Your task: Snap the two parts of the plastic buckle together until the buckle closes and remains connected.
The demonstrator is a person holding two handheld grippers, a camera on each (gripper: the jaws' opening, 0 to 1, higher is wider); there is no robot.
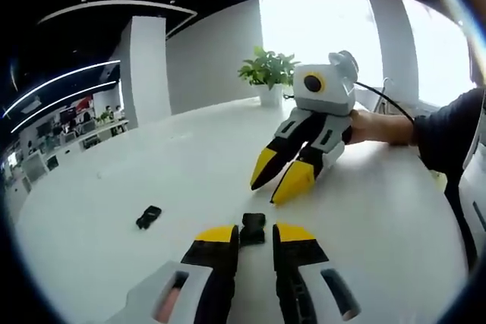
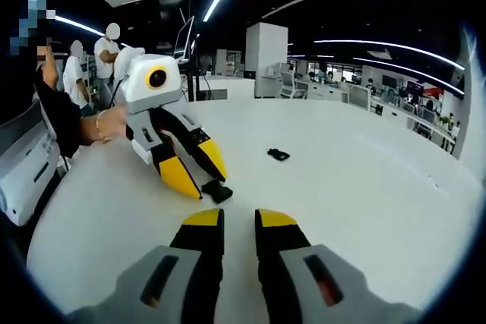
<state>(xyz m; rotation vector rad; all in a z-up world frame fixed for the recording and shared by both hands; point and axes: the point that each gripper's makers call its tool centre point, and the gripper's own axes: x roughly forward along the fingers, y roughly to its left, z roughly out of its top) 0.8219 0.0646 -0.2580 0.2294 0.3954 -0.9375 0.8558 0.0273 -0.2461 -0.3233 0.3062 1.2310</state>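
Two black buckle halves lie apart on a white counter (image 1: 152,172), not yet joined.

Left gripper view: the left claw (image 1: 256,234) rises from the bottom edge, its yellow-tipped jaws a narrow gap apart and holding nothing. One buckle part (image 1: 253,228) sits on the counter right at the tips, between and just beyond them, which suggests this claw is lined up to grasp it. The other buckle part (image 1: 149,217) lies to the left, near the first but clearly separate. Farther back and to the right, the right claw (image 1: 275,181) points down toward the counter, gripped by a person's hand (image 1: 368,125) in a dark sleeve. Its jaws are slightly parted and empty. A potted plant (image 1: 268,72) stands at the far edge of the counter.

Right gripper view: the right claw (image 2: 238,221) rises from the bottom, jaws a narrow gap apart, nothing between them. The left claw (image 2: 199,180) comes in from the left, tips down beside a buckle part (image 2: 218,191), touching or nearly touching it; I cannot tell which. The second buckle part (image 2: 278,155) lies farther off, to the right, well apart from both claws. My judgement is that each half must be picked up before they can be pressed together, so the task is at its start.
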